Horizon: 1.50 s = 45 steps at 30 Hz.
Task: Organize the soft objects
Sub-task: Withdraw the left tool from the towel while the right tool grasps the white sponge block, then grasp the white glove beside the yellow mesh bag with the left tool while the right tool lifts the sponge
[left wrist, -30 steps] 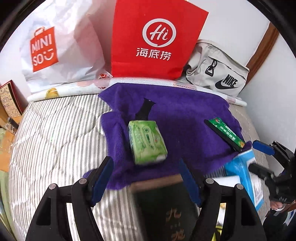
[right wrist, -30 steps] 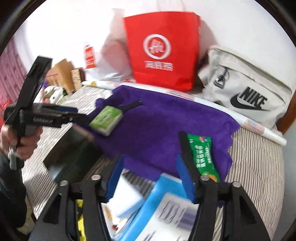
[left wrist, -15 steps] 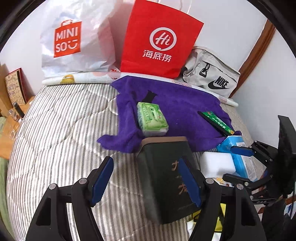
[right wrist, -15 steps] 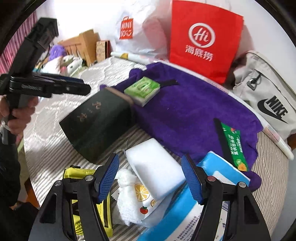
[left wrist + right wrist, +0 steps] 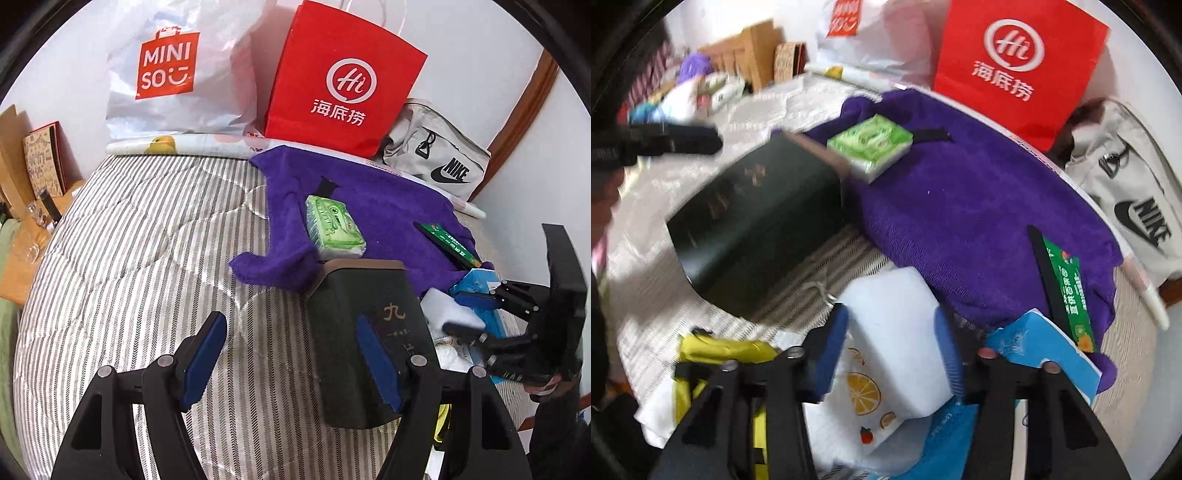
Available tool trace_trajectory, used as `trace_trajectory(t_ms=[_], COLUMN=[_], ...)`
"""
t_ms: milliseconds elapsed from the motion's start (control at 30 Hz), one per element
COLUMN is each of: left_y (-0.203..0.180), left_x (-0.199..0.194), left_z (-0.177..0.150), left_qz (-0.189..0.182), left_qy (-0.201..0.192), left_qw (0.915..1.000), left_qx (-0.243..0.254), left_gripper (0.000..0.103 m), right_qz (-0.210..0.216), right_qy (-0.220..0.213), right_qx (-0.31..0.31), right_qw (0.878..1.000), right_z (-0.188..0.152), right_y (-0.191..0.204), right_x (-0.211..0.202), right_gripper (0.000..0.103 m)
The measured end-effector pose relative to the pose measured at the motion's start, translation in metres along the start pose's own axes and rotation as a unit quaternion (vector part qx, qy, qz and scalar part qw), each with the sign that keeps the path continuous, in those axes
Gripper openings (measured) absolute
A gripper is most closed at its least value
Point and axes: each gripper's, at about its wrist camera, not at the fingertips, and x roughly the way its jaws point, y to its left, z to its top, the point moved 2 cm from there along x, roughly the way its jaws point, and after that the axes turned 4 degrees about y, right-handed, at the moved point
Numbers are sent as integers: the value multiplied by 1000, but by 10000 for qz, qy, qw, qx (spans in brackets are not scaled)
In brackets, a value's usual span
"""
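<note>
My right gripper (image 5: 890, 350) points down over a pile of soft things at the bed's edge. Its jaws are closing, and the blue pads touch both sides of a white sponge block (image 5: 894, 325). Under the sponge lies a white cloth with orange prints (image 5: 864, 391). My left gripper (image 5: 291, 362) hangs open over the striped mattress (image 5: 147, 258), holding nothing. Its right finger overlaps a dark green box (image 5: 343, 314). A purple towel (image 5: 388, 218) is spread behind, with a green tissue pack (image 5: 332, 229) and a green sachet (image 5: 447, 243) on it.
Against the wall stand a red paper bag (image 5: 343, 81), a white Miniso bag (image 5: 170, 74) and a grey Nike bag (image 5: 436, 158). A blue pack (image 5: 1045, 347) and a yellow item (image 5: 716, 350) flank the sponge. Cardboard and clutter sit at the far left (image 5: 738, 55).
My right gripper sank onto the white sponge and its jaws narrowed around it. My left gripper slid left, from above the dark green box to over the mattress, still open.
</note>
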Motion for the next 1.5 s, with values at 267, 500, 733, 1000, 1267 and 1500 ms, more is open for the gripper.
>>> trace_trajectory(t_ms=[267, 500, 733, 1000, 1267, 1500], left_y=[-5, -14, -33, -68, -104, -126], left_x=[-10, -24, -35, -37, -27, -12], left_z=[-13, -26, -47, -79, -120, -142], left_qz=[-25, -66, -119, -335, -786, -649], left_qy=[-4, -29, -3, 169, 509, 704], left_qw=[10000, 10000, 9997, 9982, 9932, 9914], left_qx=[-3, 28, 197, 474, 698, 890], left_gripper=[71, 71, 71, 71, 71, 71], right_qz=[220, 208, 243, 262, 142, 11], right_qy=[-326, -729, -1069, -1380, -1324, -1224], right_qx=[339, 469, 700, 951, 1087, 1222], right_qw=[9987, 9960, 9915, 9855, 9851, 9849], right_z=[-3, -8, -30, -63, -116, -155], right_y=[0, 4, 10, 17, 26, 24], right_x=[-22, -55, -90, -122, -134, -131], right_gripper=[29, 27, 27, 27, 27, 28])
